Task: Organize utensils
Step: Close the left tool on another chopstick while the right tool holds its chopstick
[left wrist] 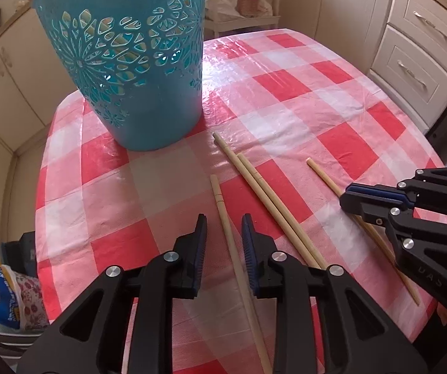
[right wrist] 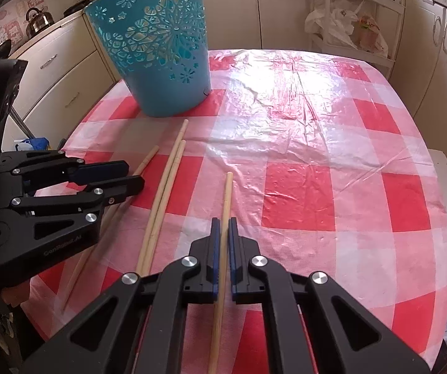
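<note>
A red-and-white checked tablecloth [right wrist: 316, 155] covers the table, and a teal cut-out basket [left wrist: 136, 62] stands upright at its far left part. Four wooden chopsticks lie on the cloth nearer than the basket: a touching pair [left wrist: 267, 199] in the middle and one single stick on either side. The left gripper [left wrist: 223, 240] stands partly open astride the left chopstick [left wrist: 223, 215], pads apart from it, while the right gripper [right wrist: 224, 233] is clamped on the right chopstick [right wrist: 227, 193].
</note>
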The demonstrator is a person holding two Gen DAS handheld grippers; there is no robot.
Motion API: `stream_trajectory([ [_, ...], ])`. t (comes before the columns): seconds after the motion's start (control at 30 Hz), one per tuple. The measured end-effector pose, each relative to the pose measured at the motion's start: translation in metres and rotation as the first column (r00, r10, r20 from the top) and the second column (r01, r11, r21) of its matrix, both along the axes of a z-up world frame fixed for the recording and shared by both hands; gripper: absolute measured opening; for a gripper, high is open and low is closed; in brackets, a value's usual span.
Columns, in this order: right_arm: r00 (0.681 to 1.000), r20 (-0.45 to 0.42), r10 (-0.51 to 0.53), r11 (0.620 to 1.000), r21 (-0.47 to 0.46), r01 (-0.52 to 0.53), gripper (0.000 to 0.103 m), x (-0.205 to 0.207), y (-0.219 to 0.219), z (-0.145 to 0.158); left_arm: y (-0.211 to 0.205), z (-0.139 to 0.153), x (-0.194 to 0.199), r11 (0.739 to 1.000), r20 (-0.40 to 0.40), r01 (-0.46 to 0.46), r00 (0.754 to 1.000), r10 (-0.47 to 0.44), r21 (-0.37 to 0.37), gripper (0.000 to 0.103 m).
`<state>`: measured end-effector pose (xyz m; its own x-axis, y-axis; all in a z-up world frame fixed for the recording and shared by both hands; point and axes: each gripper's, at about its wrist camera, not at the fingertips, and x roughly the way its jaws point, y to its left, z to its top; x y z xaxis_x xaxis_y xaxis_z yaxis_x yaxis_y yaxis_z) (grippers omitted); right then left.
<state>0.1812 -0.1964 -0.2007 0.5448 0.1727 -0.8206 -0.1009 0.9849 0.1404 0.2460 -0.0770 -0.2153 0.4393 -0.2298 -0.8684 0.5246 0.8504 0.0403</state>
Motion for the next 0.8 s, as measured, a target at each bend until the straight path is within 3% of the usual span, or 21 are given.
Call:
stream_trajectory([
  [0.47,1.000,0.027,-0.012,1.000,-0.025,0.012,0.006,-0.004,0.004,-0.001,-0.006,-0.001,-0.012,0.998,0.058,-0.046,0.997,0.044,0.039,0.027],
  [0.63,0.999,0.036,0.011,0.998,-0.062,-0.009,0.006,-0.005,0.008,0.000,-0.004,-0.002,-0.013,0.996,0.076,-0.075,0.995,0.072,0.040,0.034],
  [0.77,0.998,0.061,0.010,0.997,-0.075,-0.006,0.006,-0.009,0.010,-0.001,-0.003,-0.002,-0.016,0.996,0.094,-0.088,0.992,0.085,0.035,0.034],
  [0.8,0.998,0.066,0.007,0.997,-0.077,-0.002,0.006,-0.009,0.011,-0.002,-0.003,-0.002,-0.017,0.996,0.096,-0.088,0.992,0.085,0.029,0.029],
])
